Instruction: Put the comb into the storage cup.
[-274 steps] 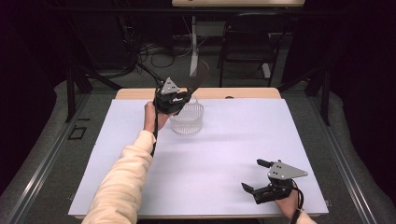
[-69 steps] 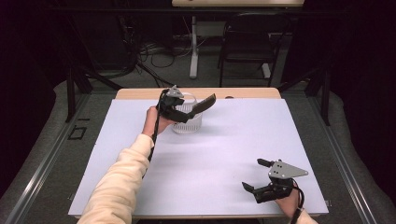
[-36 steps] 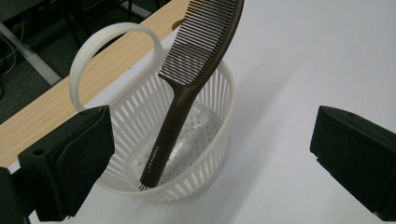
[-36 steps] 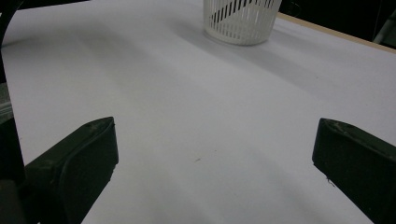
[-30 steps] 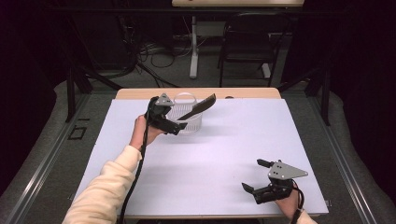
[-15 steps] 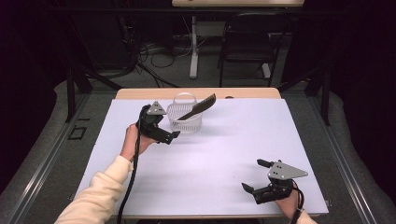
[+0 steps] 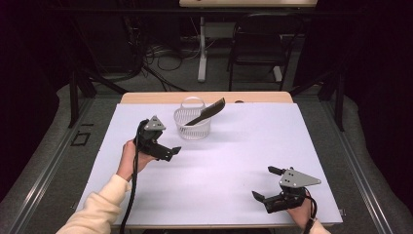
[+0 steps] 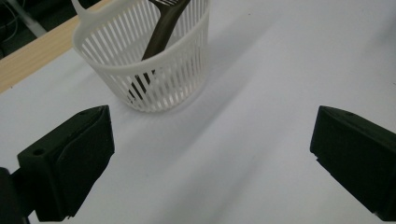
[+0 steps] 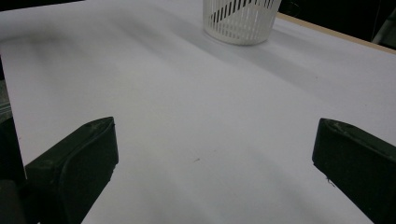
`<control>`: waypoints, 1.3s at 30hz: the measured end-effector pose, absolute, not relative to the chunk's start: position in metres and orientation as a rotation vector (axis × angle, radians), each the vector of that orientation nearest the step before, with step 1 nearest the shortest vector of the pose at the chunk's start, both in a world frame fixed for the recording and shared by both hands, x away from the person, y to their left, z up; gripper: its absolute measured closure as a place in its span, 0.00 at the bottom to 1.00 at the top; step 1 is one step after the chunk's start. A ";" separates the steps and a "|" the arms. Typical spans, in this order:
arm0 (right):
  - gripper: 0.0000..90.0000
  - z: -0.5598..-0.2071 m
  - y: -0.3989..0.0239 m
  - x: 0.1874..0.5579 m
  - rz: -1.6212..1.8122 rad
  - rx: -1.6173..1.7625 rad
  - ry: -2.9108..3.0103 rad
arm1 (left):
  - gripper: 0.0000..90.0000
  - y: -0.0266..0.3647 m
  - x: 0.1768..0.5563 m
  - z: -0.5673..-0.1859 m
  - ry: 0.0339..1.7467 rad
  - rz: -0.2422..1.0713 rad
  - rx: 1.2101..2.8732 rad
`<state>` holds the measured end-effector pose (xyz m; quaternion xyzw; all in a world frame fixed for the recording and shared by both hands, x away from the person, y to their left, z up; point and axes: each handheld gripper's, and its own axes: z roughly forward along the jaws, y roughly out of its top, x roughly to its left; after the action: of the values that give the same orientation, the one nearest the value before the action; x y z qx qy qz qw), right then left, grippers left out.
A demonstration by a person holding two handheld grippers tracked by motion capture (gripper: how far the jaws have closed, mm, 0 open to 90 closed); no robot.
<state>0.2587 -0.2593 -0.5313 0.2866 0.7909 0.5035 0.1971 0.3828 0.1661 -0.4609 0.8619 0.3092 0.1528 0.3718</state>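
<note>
High view: a dark, flat comb (image 7: 207, 114) leans tilted in the white slotted plastic basket (image 7: 193, 127), its upper end sticking out past the rim at the far middle of the white table (image 7: 234, 161). My left gripper (image 7: 165, 152) hangs just in front of the basket, jaws apart and empty. My right gripper (image 7: 265, 187), well apart near the front edge, also gapes empty.

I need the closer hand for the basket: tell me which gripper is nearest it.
The left gripper, just in front of the white basket holding the comb; the right gripper sits at the table's near edge.
</note>
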 end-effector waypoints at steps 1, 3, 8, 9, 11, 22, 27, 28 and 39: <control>0.00 -0.531 -0.259 0.259 1.409 0.803 2.214 | 0.00 0.167 0.381 -0.462 0.795 0.388 2.208; 0.00 -0.531 -0.259 0.259 1.409 0.803 2.215 | 0.00 0.169 0.376 -0.465 0.795 0.382 2.212; 0.00 -0.532 -0.259 0.259 1.407 0.802 2.217 | 0.00 0.175 0.365 -0.472 0.804 0.368 2.222; 0.00 -0.531 -0.259 0.259 1.407 0.802 2.217 | 0.00 0.176 0.363 -0.473 0.802 0.369 2.224; 0.00 -0.532 -0.259 0.259 1.408 0.804 2.217 | 0.00 0.178 0.359 -0.474 0.805 0.363 2.228; 0.00 -0.532 -0.258 0.260 1.404 0.802 2.217 | 0.00 0.184 0.337 -0.487 0.822 0.348 2.247; 0.00 -0.532 -0.258 0.260 1.405 0.804 2.216 | 0.00 0.187 0.328 -0.491 0.823 0.345 2.242; 0.00 -0.532 -0.258 0.260 1.405 0.805 2.217 | 0.00 0.187 0.326 -0.492 0.829 0.337 2.240; 0.00 -0.532 -0.258 0.260 1.402 0.802 2.220 | 0.00 0.192 0.310 -0.496 0.833 0.330 2.236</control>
<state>0.2597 -0.2576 -0.5321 0.2865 0.7929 0.5006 0.1967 0.3104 0.1924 -0.4965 0.8667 0.3229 0.1278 0.3582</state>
